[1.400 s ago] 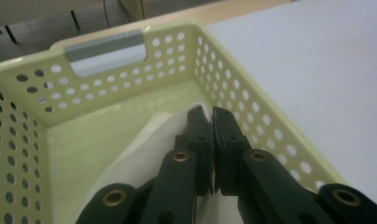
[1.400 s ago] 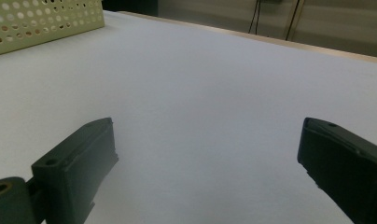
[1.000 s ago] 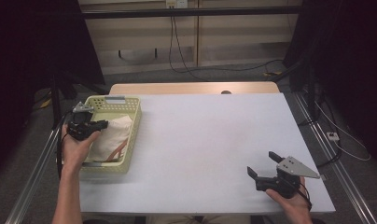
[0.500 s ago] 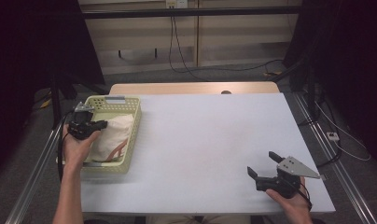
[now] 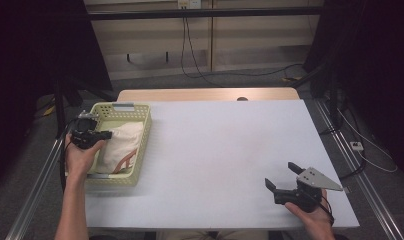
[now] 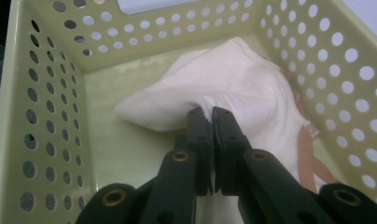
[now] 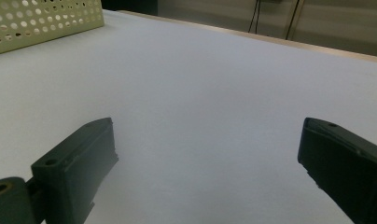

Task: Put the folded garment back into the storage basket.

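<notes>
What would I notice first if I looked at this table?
Probably the pale yellow-green basket full of round holes, at the table's left edge, with a white cloth lying inside it. The left gripper has its black jaws pinched shut on a fold of that cloth. Far off at the near right corner, the right gripper sits with its jaws wide open over bare white table.

Cloth's [image 6: 233,88] pinched fold between jaws
</notes>
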`<state>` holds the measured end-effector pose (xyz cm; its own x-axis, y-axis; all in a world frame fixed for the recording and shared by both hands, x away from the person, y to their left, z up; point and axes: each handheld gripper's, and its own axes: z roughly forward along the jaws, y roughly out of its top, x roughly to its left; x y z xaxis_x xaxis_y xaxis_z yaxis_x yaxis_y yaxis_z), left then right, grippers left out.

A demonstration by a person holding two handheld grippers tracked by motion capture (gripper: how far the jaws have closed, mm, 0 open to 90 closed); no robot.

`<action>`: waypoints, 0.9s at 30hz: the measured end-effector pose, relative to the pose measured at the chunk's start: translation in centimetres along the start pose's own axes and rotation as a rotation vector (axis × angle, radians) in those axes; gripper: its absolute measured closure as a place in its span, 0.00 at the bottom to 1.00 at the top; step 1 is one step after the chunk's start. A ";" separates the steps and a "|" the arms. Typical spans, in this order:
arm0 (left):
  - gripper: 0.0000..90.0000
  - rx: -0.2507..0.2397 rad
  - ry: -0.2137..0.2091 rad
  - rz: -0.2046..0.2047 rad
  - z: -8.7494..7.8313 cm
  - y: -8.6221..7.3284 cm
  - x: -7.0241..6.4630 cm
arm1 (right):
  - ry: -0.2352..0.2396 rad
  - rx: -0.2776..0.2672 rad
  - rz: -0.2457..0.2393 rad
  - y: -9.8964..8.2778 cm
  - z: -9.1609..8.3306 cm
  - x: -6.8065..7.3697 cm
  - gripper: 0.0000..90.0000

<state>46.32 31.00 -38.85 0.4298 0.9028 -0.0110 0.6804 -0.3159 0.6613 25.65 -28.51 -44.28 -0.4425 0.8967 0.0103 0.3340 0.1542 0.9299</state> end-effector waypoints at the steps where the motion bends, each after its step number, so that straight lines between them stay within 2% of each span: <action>1: 0.97 0.000 0.000 0.000 0.0 0.0 0.0 | 0.000 0.001 -0.002 0.0 0.0 0.0 0.05; 9: 0.97 0.040 0.006 -0.034 0.5 -0.1 0.8 | -0.001 0.002 0.000 0.0 0.0 0.0 0.05; 16: 0.97 0.080 0.010 -0.048 1.1 0.0 1.4 | 0.000 0.004 -0.006 0.0 0.1 0.0 0.05; 18: 0.97 0.082 0.006 -0.063 1.4 -0.1 1.6 | 0.000 0.004 -0.006 0.0 0.1 0.0 0.05; 20: 0.97 0.088 -0.020 -0.094 1.7 -0.1 2.3 | -0.002 0.003 -0.007 0.0 0.1 0.0 0.05; 26: 0.97 0.122 0.013 -0.074 2.2 0.0 2.3 | -0.003 0.004 -0.003 0.0 0.1 0.0 0.05; 27: 0.97 0.139 0.018 -0.068 2.2 0.1 2.2 | -0.002 0.004 -0.005 0.0 0.1 0.0 0.05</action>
<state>48.69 32.31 -40.47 0.3701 0.9282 -0.0375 0.7837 -0.2903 0.5491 25.73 -28.47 -44.33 -0.4423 0.8969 0.0051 0.3353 0.1601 0.9284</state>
